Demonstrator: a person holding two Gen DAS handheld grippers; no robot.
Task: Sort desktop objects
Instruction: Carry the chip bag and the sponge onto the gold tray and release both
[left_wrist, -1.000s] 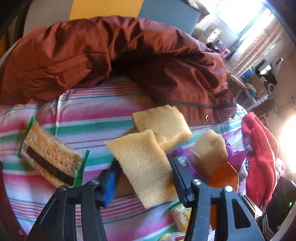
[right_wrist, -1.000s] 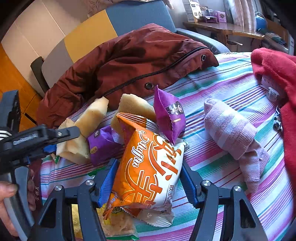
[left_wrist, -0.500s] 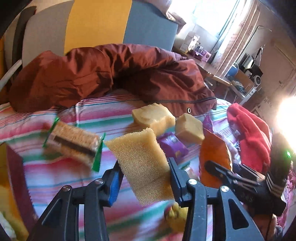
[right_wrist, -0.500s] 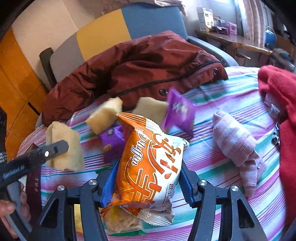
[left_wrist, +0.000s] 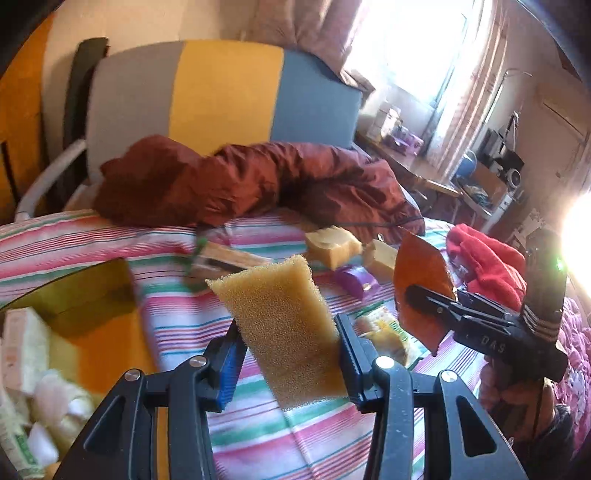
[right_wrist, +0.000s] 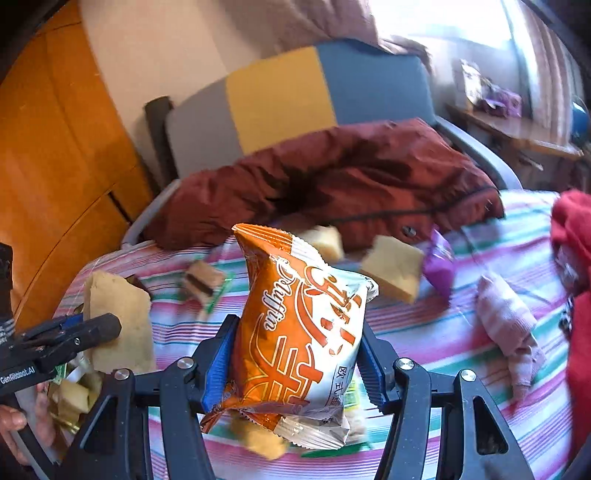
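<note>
My left gripper (left_wrist: 288, 350) is shut on a yellow sponge (left_wrist: 284, 325) and holds it above the striped cloth (left_wrist: 177, 321); it shows in the right wrist view too (right_wrist: 118, 321). My right gripper (right_wrist: 295, 358) is shut on an orange snack bag (right_wrist: 299, 332), lifted off the cloth; that bag also shows at the right of the left wrist view (left_wrist: 421, 288). Two more sponge blocks (left_wrist: 332, 243) (left_wrist: 380, 254), a purple packet (left_wrist: 354, 280) and a green-wrapped cracker pack (left_wrist: 221, 262) lie on the cloth.
A yellow bin (left_wrist: 88, 295) with packets stands at the lower left. A maroon jacket (left_wrist: 240, 184) lies at the back before a chair. A red garment (left_wrist: 487, 262) and a pink rolled towel (right_wrist: 506, 325) lie right. A yellow snack pack (left_wrist: 384, 328) lies under the grippers.
Both grippers have risen and pulled back with their loads. The left one has swung left, bringing the yellow bin into view.
</note>
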